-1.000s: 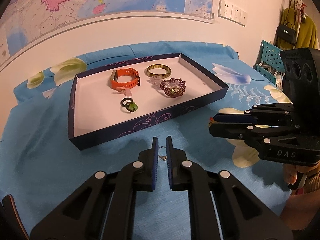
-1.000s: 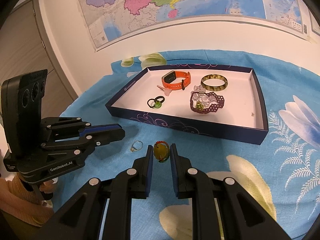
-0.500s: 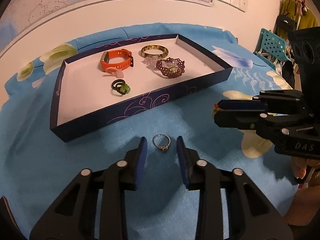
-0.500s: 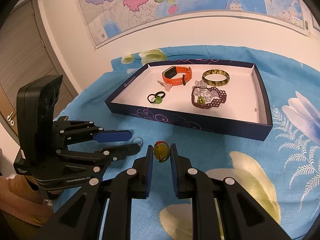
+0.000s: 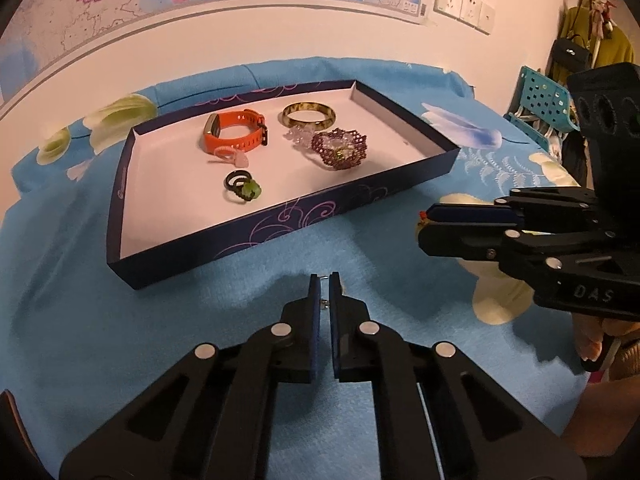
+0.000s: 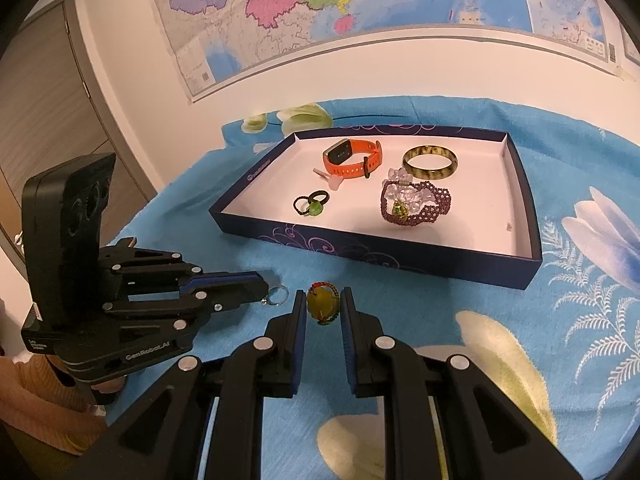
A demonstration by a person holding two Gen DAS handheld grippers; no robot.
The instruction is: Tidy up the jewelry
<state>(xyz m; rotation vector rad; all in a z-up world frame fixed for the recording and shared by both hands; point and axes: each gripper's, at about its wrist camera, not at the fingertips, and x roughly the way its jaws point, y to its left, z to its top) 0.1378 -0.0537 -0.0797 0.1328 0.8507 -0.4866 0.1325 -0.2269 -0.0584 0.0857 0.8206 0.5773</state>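
A dark blue tray [image 5: 280, 220] [image 6: 400, 264] with a white floor holds an orange watch band [image 5: 236, 134], a brown-green bangle [image 5: 308, 115], a purple beaded bracelet [image 5: 340, 148], a pink ring and a black ring with a green stone [image 5: 242, 189]. My left gripper [image 5: 324, 280] is shut on a thin silver ring [image 6: 277, 294], held just above the blue cloth in front of the tray. My right gripper [image 6: 323, 300] is shut on a yellow-green stone ring with a red bead band [image 6: 322, 307].
The table is covered by a blue flowered cloth [image 6: 520, 320]. A wall with a map stands behind the tray. A teal crate [image 5: 540, 100] and hanging bags are at the far right in the left wrist view.
Half a second ago my left gripper was open around the silver ring on the cloth; now it has shut on it. The right gripper still holds its ring.
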